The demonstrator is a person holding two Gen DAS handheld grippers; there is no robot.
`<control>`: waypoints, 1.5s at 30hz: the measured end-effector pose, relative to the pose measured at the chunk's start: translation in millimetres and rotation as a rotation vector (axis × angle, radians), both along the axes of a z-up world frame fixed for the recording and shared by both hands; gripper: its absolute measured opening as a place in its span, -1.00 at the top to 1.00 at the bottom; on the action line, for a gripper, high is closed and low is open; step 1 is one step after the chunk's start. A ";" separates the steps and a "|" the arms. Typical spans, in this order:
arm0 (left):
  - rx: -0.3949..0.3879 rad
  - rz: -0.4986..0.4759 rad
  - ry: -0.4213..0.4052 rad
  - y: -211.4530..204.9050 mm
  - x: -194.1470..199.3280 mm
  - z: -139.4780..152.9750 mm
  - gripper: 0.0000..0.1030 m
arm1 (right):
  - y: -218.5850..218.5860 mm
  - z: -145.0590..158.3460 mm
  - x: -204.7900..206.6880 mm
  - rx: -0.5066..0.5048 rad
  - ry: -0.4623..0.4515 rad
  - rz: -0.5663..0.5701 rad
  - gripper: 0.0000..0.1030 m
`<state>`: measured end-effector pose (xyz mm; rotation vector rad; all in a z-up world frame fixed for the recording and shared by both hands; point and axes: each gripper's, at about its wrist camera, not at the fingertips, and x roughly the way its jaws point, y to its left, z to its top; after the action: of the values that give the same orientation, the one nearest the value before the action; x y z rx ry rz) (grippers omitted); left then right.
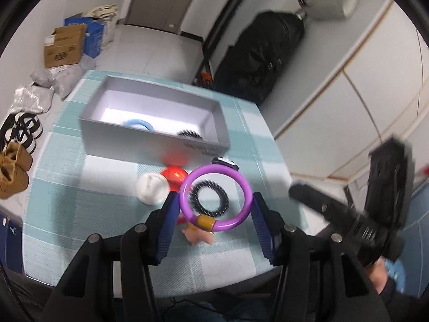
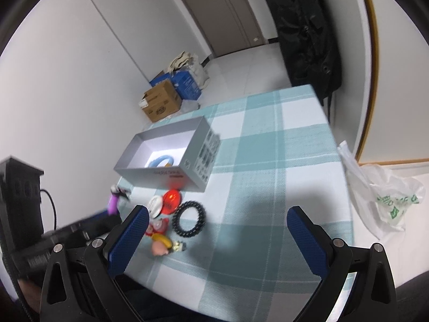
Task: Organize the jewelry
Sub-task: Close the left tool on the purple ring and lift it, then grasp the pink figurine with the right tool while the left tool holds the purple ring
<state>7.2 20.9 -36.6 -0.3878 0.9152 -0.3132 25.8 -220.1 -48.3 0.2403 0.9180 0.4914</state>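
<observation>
The left claw (image 1: pixel 214 209) pinches the purple bangle (image 1: pixel 215 197) above the tabletop's near edge; the right claw (image 2: pixel 217 230) gapes empty. The smooth ring might slip before reaching the grey box (image 1: pixel 150 134).

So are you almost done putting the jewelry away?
Not yet. A blue bangle and a black spiky ring already lie in the grey box. The left gripper holds the purple bangle. Another black ring, badges and charms wait on the table.
</observation>
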 end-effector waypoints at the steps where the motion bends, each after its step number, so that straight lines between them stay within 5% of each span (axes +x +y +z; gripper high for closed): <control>1: -0.016 0.020 -0.005 6.5 0.2 2.7 0.06 | 3.6 -1.1 -1.5 0.001 0.005 0.019 -1.00; 15: -0.114 0.122 -0.014 40.0 3.6 5.8 0.06 | 105.5 -17.6 -46.1 -0.219 -0.120 0.434 -0.43; 29: -0.168 0.154 -0.026 61.3 0.6 6.5 0.06 | 146.0 -56.7 -43.6 -0.506 -0.176 0.492 0.49; 45: -0.126 0.136 -0.014 53.6 1.5 6.0 0.06 | 118.8 -31.8 -33.0 -0.324 -0.165 0.418 0.50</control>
<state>8.7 74.4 -30.6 -0.5603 0.8528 -0.2489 -7.2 -101.3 -80.1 -0.2900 0.8722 0.7256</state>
